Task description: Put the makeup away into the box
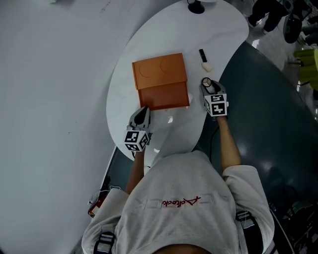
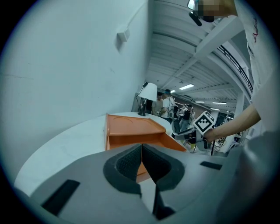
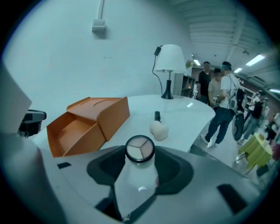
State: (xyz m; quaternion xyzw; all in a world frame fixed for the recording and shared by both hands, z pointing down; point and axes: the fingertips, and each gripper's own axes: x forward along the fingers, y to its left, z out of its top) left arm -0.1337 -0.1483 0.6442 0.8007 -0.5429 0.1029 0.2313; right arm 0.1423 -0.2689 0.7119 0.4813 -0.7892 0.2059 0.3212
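Observation:
An orange box (image 1: pixel 161 82) with its drawer (image 1: pixel 165 95) pulled out sits on the white table (image 1: pixel 149 39). My right gripper (image 1: pixel 209 85) is shut on a round makeup compact (image 3: pixel 139 148), held just right of the drawer. The same compact (image 1: pixel 209 84) shows between the jaws in the head view. My left gripper (image 1: pixel 142 115) is shut and empty, at the drawer's near left corner; its jaws (image 2: pixel 141 164) meet in front of the box (image 2: pixel 131 129). A beige makeup sponge (image 1: pixel 206 66) and a black stick (image 1: pixel 202 54) lie right of the box.
A black-based lamp (image 1: pixel 196 6) with a white shade (image 3: pixel 170 58) stands at the table's far end. A dark floor area (image 1: pixel 268 114) lies right of the table. Several people (image 3: pixel 218 94) stand in the background to the right.

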